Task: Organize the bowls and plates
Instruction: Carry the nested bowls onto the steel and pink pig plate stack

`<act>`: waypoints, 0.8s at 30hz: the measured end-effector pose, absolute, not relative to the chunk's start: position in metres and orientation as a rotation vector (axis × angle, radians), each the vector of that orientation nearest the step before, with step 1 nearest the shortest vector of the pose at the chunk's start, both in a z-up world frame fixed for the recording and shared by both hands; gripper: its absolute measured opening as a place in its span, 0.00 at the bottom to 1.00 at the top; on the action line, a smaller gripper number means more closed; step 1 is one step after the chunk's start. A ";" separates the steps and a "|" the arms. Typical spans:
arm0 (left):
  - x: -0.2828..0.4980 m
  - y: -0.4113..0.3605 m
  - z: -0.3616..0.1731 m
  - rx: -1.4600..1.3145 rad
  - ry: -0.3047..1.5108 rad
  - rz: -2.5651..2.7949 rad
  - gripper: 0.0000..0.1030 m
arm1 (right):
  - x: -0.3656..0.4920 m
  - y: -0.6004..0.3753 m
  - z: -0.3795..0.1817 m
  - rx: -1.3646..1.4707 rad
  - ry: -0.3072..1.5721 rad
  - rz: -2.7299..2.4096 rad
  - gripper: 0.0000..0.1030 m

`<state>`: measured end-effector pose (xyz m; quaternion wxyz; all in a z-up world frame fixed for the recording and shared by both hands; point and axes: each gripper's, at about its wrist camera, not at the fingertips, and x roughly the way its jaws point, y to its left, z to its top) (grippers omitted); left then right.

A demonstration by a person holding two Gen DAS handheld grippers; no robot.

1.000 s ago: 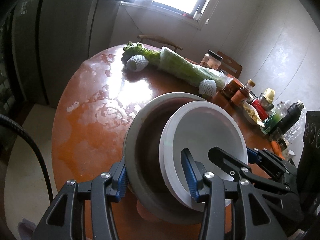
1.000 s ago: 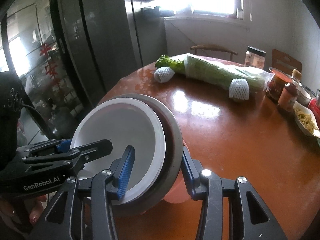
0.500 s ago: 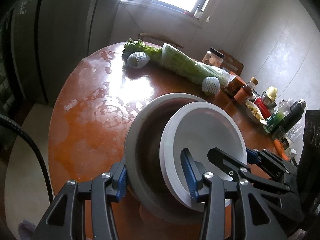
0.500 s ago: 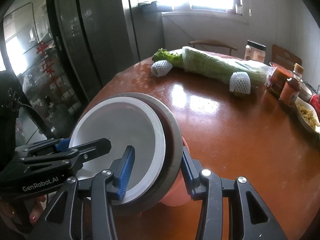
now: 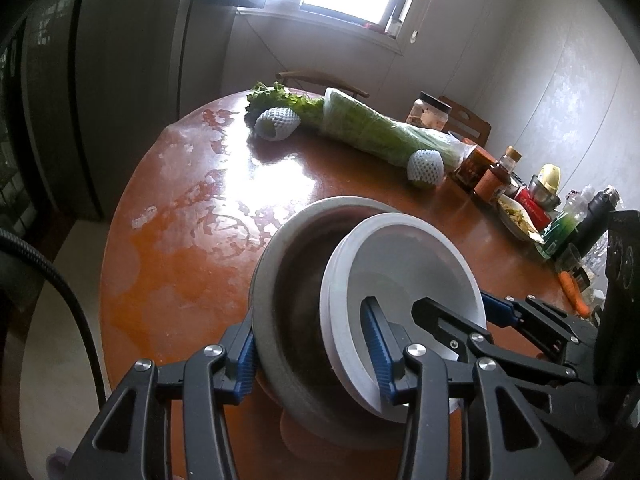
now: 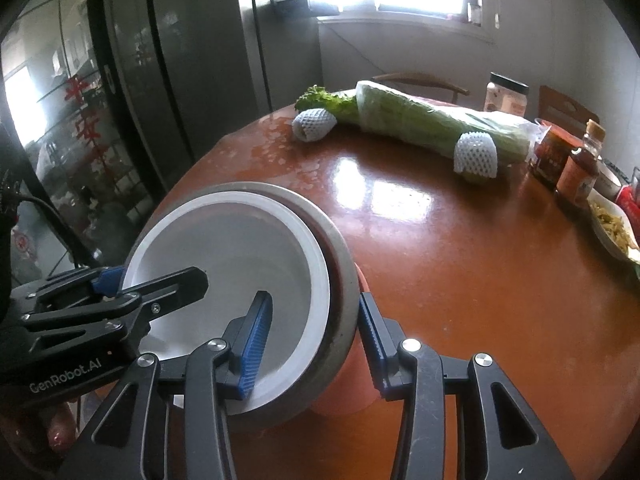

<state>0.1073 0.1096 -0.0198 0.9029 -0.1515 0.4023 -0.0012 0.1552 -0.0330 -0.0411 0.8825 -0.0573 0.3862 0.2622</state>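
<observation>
A stack of nested dishes is held above the round orange-brown table [image 5: 180, 264]: a white bowl [image 5: 404, 276] inside a grey bowl [image 5: 280, 304], with an orange-pink bowl [image 6: 340, 396] underneath. My left gripper [image 5: 314, 354] is shut on the stack's rim from the left side. My right gripper [image 6: 314, 340] is shut on the rim from the right side. The white bowl [image 6: 236, 264] and grey bowl [image 6: 344, 280] also show in the right wrist view. Each gripper shows in the other's view.
Bagged lettuce [image 5: 380, 132] and two foam-netted fruits [image 5: 276, 122] [image 5: 426, 162] lie at the table's far side. Jars, sauce bottles [image 5: 496, 176], a dish of food [image 6: 612, 228] and a carrot [image 5: 572, 288] crowd the right edge. A dark fridge [image 6: 160, 60] stands left, chairs behind.
The held stack and both grippers have risen and pulled back a little from the table; the grip on the bowls is unchanged.
</observation>
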 end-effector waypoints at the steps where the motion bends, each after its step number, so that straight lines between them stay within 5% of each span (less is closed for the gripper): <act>1: 0.107 0.110 -0.020 -0.309 0.831 -0.002 0.45 | 0.155 -0.033 -0.041 -0.122 0.802 0.545 0.45; 24: 0.102 0.109 -0.014 -0.297 0.816 0.010 0.46 | 0.153 -0.036 -0.037 -0.111 0.799 0.552 0.46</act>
